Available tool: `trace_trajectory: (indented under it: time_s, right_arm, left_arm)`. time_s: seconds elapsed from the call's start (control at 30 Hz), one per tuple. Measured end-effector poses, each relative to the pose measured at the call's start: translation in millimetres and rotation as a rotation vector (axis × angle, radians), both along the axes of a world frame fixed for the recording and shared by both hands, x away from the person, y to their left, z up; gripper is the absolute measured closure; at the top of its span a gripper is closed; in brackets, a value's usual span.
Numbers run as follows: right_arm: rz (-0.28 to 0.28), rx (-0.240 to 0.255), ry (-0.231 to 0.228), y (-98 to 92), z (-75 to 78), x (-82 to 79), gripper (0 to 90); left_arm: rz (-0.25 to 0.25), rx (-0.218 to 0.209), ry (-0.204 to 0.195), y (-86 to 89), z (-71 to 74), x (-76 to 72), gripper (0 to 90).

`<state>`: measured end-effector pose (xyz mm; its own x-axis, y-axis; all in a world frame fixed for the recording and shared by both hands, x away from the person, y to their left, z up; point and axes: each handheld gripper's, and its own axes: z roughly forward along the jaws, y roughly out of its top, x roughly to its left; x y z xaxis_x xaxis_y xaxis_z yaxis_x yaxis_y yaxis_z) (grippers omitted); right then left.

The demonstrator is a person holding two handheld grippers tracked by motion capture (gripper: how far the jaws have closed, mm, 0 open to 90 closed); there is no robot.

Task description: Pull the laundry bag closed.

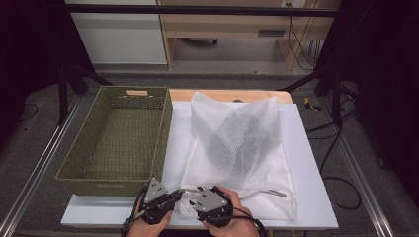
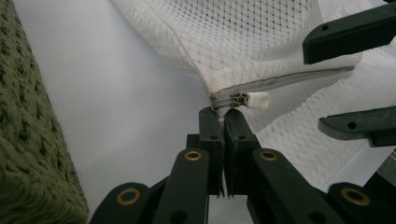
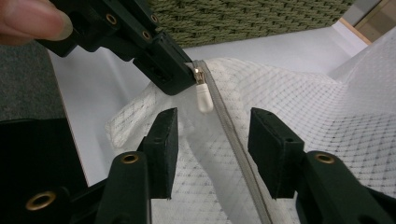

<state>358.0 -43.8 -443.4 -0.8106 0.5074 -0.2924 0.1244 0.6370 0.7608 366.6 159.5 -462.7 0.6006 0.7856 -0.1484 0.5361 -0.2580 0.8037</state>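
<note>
A white board covers the wooden table, whose bare edge shows along the far side. On the board's left part stands an olive woven basket, and beside it lies a white mesh laundry bag with something dark bundled inside; through the netting it is hard to tell what that dark thing is. Grey carpet surrounds the table, black frame bars cross above and at the sides, cables trail over the floor on the right, and pale cabinets stand at the back.

The person's two hands come in at the near edge, close together at the bag's near left corner. The left gripper has its jaws pressed together on the end of the bag's zipper, pinching the corner fabric just beside the white zipper pull. The right gripper hovers over the bag with its jaws about half apart, straddling the zipper line just below the pull; its pads touch neither the pull nor the zipper tape. The bag's corner is lifted slightly off the board where the left gripper holds it.
</note>
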Motion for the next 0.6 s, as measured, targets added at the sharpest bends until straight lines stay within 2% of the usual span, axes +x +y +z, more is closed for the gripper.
trace_trajectory:
  time_s: [0.6]
  right_arm:
    - [0.037, -0.062, -0.026, 18.2, -4.9, 6.6, 69.1]
  left_arm:
    - [-0.018, -0.001, 0.001, 0.6, 4.6, -2.1, 87.7]
